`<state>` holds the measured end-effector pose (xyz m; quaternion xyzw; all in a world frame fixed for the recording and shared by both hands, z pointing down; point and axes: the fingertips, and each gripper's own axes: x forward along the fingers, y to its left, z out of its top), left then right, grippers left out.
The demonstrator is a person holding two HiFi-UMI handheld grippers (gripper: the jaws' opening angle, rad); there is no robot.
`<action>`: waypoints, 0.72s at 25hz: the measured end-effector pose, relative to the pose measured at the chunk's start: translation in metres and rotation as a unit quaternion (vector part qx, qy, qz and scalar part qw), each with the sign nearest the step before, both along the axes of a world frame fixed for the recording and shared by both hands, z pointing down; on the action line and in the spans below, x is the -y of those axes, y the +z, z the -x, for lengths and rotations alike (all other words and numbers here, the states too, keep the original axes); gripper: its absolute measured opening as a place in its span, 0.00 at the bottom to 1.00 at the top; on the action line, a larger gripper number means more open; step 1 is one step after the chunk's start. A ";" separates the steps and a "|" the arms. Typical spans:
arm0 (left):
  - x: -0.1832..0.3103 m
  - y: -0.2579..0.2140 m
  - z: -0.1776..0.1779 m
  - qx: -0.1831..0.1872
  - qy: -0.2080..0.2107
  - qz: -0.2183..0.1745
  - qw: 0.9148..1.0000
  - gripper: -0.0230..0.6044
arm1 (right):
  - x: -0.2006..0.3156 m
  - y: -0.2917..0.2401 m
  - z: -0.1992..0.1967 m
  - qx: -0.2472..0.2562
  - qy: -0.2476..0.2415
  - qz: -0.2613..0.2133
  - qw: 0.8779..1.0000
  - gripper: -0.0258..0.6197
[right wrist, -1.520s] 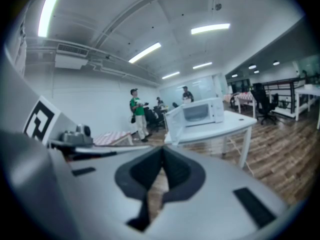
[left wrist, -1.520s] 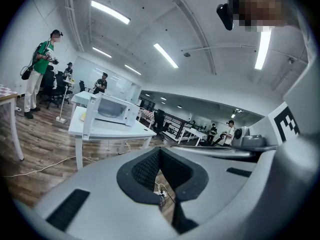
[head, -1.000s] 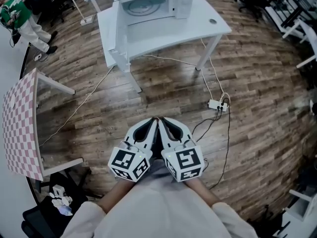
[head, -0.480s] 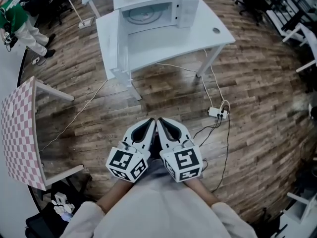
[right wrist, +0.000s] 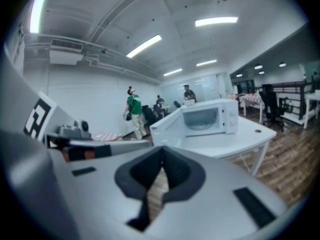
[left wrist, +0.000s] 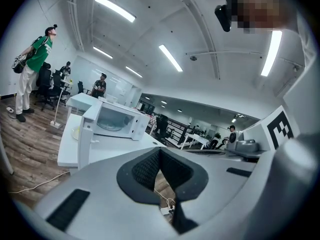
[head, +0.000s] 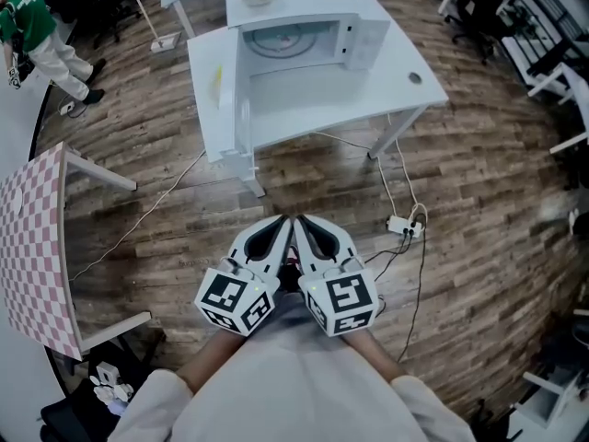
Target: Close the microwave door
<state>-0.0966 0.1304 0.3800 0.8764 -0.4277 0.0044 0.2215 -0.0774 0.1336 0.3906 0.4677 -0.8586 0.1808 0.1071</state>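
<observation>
Nothing's done yet: the microwave door [head: 219, 86] hangs open; your left tongs [head: 279, 231] and right tongs [head: 308, 231], closed on nothing, seem well away.

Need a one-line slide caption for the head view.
Shut, empty left claw and right claw face an open-doored microwave on a white table.

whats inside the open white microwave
Only a round glass turntable shows inside the white microwave, with nothing visible on it. The cavity's rear is covered by the microwave's own top.
</observation>
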 end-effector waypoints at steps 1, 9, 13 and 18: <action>0.005 -0.002 0.003 -0.002 -0.001 -0.003 1.000 0.06 | 0.005 -0.002 0.003 -0.001 -0.002 -0.003 1.000 0.08; 0.041 -0.017 0.026 -0.018 -0.008 -0.032 0.999 0.06 | 0.039 -0.016 0.026 -0.009 -0.008 -0.031 0.999 0.08; 0.051 -0.021 0.032 -0.028 -0.004 -0.039 0.999 0.06 | 0.049 -0.019 0.032 -0.012 -0.002 -0.038 0.999 0.08; 0.051 -0.022 0.038 -0.038 0.000 -0.043 0.998 0.06 | 0.049 -0.021 0.037 -0.015 -0.001 -0.041 0.999 0.08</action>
